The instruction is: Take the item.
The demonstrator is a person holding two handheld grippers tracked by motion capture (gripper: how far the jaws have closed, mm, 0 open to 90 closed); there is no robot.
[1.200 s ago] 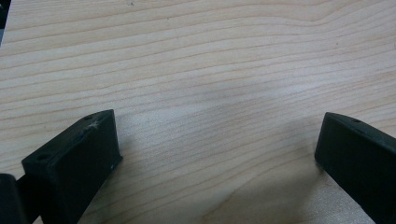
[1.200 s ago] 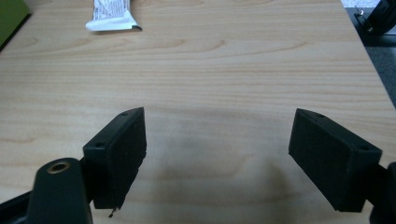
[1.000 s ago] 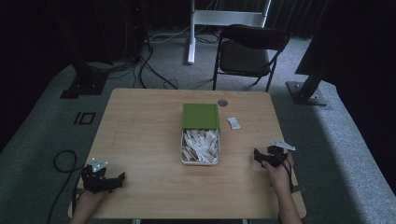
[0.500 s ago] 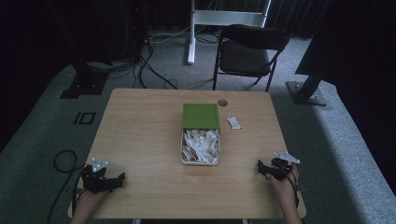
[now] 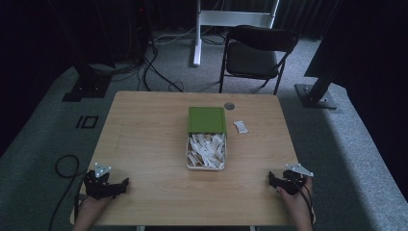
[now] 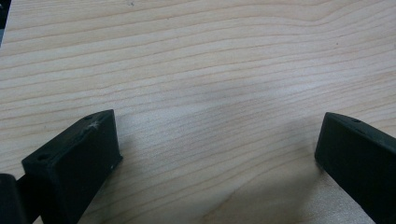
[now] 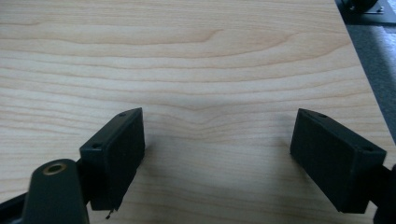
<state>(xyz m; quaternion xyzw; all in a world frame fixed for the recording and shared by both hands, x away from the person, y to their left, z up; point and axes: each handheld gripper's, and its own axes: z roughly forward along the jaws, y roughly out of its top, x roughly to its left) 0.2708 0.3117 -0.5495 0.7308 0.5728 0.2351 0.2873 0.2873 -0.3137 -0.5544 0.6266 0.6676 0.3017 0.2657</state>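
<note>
A white tin (image 5: pixel 206 153) full of small white sachets sits mid-table, its green lid (image 5: pixel 206 119) lying just behind it. One loose white sachet (image 5: pixel 241 126) lies to the right of the lid. My left gripper (image 5: pixel 122 184) rests at the front left corner of the wooden table (image 5: pixel 144 139), open, with bare wood between its jaws (image 6: pixel 217 140). At the front right edge my right gripper (image 5: pixel 271 178) sits low over the wood, jaws wide apart and holding nothing (image 7: pixel 217 135).
A small round grey grommet (image 5: pixel 229 105) is set into the table near its back edge. Behind the table stand a black folding chair (image 5: pixel 257 53) and a white stand leg (image 5: pixel 197 33). Cables (image 5: pixel 144 67) trail on the grey carpet at the left.
My right gripper has pulled back toward the front right edge of the table and settled lower. The left gripper has stayed where it was.
</note>
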